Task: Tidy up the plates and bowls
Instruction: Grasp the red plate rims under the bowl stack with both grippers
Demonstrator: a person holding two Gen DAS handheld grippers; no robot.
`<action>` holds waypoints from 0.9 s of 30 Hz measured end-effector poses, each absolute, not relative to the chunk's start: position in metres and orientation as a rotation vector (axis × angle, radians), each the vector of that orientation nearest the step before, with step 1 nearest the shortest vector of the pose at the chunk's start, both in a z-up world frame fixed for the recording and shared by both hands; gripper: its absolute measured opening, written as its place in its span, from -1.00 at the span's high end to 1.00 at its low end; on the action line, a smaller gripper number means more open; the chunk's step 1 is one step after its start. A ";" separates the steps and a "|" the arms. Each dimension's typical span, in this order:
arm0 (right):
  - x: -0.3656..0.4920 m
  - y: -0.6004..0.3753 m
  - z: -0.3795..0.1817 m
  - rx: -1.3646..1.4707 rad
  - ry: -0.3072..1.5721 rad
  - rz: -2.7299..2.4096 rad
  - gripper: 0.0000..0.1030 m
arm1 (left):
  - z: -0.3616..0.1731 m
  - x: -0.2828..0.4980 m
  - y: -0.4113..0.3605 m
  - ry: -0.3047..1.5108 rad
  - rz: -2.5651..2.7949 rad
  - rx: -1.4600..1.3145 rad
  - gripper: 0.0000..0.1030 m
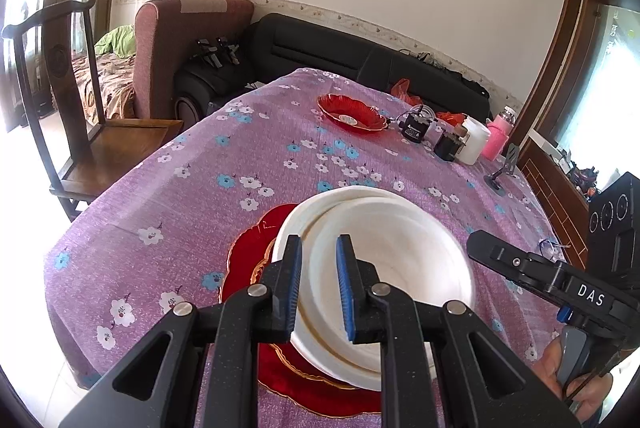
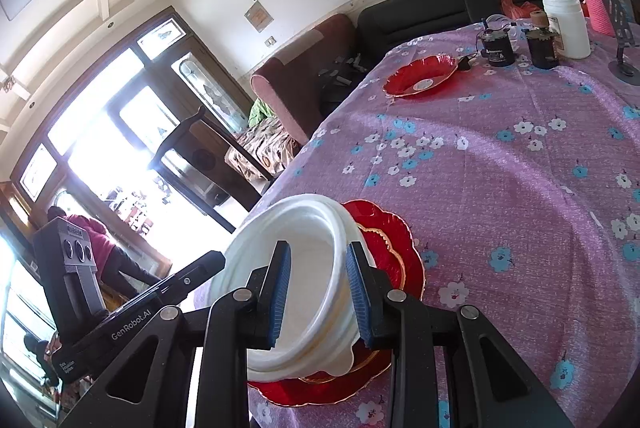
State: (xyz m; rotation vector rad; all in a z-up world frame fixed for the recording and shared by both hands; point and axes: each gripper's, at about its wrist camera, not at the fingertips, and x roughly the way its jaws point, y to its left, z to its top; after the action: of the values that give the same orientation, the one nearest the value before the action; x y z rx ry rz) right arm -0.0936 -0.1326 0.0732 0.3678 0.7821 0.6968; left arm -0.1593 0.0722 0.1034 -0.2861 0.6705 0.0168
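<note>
Blue-padded fingers of the left hand-held gripper [image 1: 318, 292] sit nearly closed over the near rim of the white bowl [image 1: 384, 268], though whether the pads actually pinch that rim cannot be told. From the other side, the right hand-held gripper [image 2: 318, 296] stands partly open with the bowl's wall between its pads, and a firm grip is not clear there either. Beneath the white bowl lies a red plate [image 1: 256, 240] with a gold scalloped edge, flat on the table [image 1: 168, 195] under its purple flowered cloth. Well beyond the white bowl, toward the far edge, rests a red bowl [image 1: 352, 113]. Right of that red bowl cluster two black containers [image 1: 414, 129], a white jar [image 1: 474, 141], a pink bottle [image 1: 498, 135] and a small phone stand [image 1: 504, 167]. Left of the table stands a wooden chair [image 1: 92, 131].
</note>
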 end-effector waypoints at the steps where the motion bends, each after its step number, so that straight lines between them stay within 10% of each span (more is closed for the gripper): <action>1: -0.094 -0.134 0.074 0.372 0.780 0.695 0.38 | 0.104 -0.160 0.072 0.670 0.016 -0.286 0.67; 13: -0.091 -0.160 0.070 0.429 0.780 0.650 0.38 | 0.113 -0.164 0.077 0.642 0.025 -0.304 0.64; 27: -0.077 -0.183 0.027 0.474 0.912 0.584 0.38 | 0.091 -0.168 0.141 0.685 0.148 -0.416 -0.04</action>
State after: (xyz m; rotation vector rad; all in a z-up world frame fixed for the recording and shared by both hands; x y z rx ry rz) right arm -0.0768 -0.1826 0.0271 0.4737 0.9118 0.5835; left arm -0.1682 0.1415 0.0910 -0.4160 0.6849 0.1479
